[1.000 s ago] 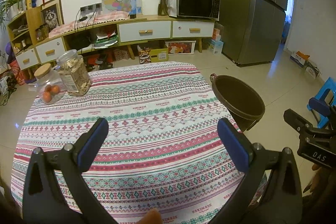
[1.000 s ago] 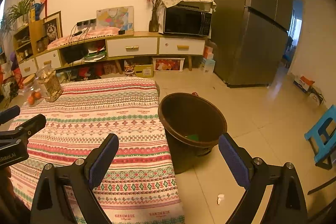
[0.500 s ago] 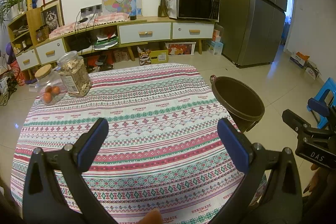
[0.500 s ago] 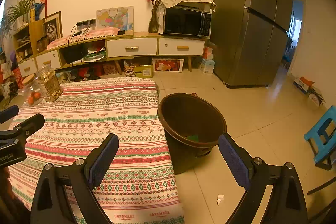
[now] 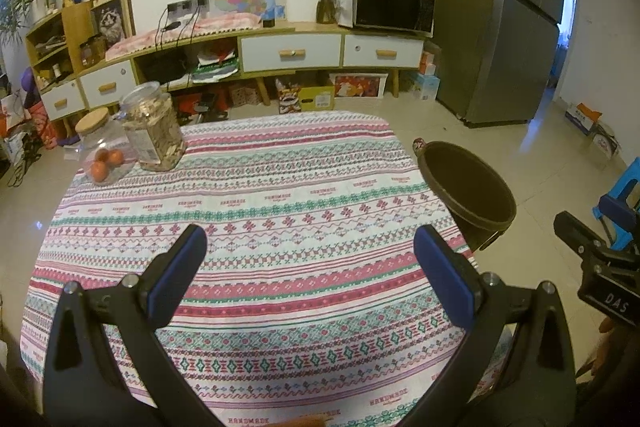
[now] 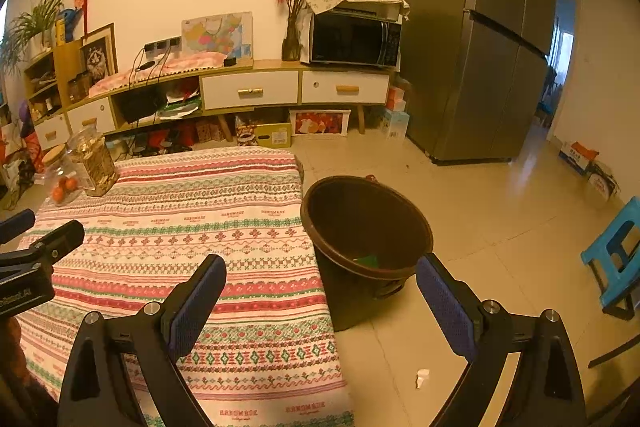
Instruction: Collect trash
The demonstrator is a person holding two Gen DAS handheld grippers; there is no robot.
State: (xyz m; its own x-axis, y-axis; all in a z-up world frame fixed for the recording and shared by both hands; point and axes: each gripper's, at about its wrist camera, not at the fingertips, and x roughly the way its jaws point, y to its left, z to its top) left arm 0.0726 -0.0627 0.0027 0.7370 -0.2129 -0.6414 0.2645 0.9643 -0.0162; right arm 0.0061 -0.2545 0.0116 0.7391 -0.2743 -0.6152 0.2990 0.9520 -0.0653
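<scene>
A dark brown trash bin stands on the floor at the table's right edge; it also shows in the left wrist view. A green scrap lies inside it. A small white scrap lies on the floor near the bin. My left gripper is open and empty above the patterned tablecloth. My right gripper is open and empty, over the table's right edge and the bin's near side. Each gripper shows at the edge of the other's view.
Two glass jars stand at the table's far left corner, one with oranges. A low cabinet with a microwave lines the back wall. A fridge stands to the right. A blue stool is far right.
Both views drift back and up very slightly. Both grippers stay open and empty.
</scene>
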